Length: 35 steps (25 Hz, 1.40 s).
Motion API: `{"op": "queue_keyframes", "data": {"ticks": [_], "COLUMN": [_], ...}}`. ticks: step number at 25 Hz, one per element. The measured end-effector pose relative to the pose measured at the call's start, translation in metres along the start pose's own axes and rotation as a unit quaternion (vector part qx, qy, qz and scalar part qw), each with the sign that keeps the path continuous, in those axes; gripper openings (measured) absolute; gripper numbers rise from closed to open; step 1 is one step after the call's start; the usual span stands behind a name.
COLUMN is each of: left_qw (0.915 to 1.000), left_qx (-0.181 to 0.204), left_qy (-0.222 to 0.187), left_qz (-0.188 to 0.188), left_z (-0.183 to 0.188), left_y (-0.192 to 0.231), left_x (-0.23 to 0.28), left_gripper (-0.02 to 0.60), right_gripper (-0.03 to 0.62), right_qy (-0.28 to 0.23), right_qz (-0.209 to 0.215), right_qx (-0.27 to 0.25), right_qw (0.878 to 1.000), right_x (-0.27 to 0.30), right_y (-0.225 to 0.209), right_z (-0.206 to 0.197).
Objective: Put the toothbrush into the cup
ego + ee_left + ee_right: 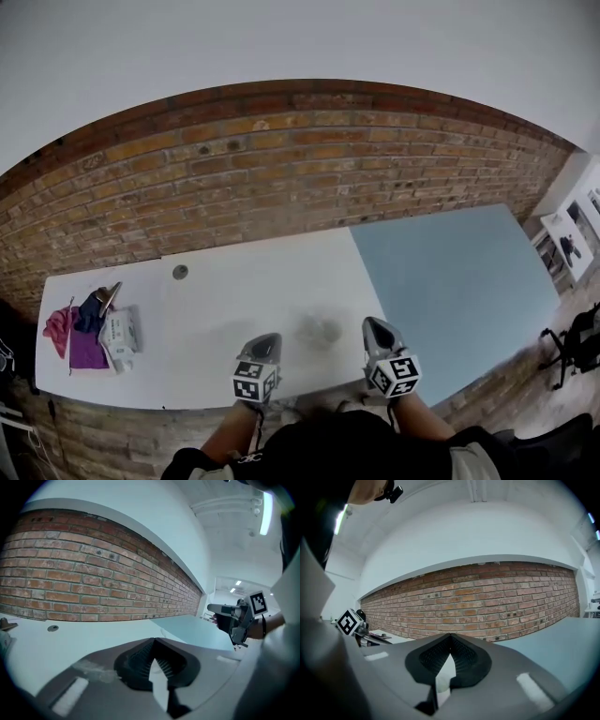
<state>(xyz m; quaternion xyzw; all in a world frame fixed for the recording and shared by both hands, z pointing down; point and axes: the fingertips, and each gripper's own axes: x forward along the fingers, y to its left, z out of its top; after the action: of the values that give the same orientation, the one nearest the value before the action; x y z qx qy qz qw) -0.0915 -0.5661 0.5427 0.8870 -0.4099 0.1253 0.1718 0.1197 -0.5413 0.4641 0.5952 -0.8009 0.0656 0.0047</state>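
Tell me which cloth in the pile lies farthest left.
The pink cloth, at the left edge of the white table. The purple cloth lies just right of it, and the dark blue one also sits farther right.

Two grippers at lower centre, left gripper (pixel 266 339) and right gripper (pixel 373 325), one white table (pixel 234 291), one blue tabletop (pixel 450 272), one brick wall (pixel 281 159), one round disc (pixel 180 272), one white packet (pixel 119 333)
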Motion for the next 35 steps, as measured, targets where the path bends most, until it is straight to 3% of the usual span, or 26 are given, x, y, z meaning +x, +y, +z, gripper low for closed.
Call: {"op": "queue_keyframes", "data": {"ticks": [6, 12, 19, 27, 35], "left_qw": [0.9998, 0.9992, 0.9983, 0.9979, 0.9967], "left_qx": [0.008, 0.029, 0.053, 0.064, 0.075], "left_qy": [0.002, -0.011, -0.01, -0.009, -0.003], "left_qz": [-0.019, -0.026, -0.02, 0.003, 0.032], "left_z": [-0.003, 0.006, -0.02, -0.083, -0.11], "left_y": [-0.012, -0.051, -0.138, -0.245, -0.309], "left_x": [0.006, -0.002, -0.035, -0.098, -0.165], "left_gripper": [0.006, 0.006, 0.006, 0.006, 0.006], "right_gripper": [0.008, 0.008, 0.008, 0.008, 0.008], "right_qy": [-0.008, -0.031, -0.042, -0.038, -0.055], "right_qz": [-0.011, -0.011, 0.001, 0.024, 0.057], "right_qx": [0.008, 0.018, 0.029, 0.033, 0.019], "right_qw": [1.0, 0.999, 0.999, 0.998, 0.997], "right_x": [-0.016, -0.057, -0.158, -0.293, -0.376], "right_y": [-0.004, -0.01, -0.026, -0.028, -0.01], "right_z": [-0.007, 0.0, -0.014, -0.058, -0.045]}}
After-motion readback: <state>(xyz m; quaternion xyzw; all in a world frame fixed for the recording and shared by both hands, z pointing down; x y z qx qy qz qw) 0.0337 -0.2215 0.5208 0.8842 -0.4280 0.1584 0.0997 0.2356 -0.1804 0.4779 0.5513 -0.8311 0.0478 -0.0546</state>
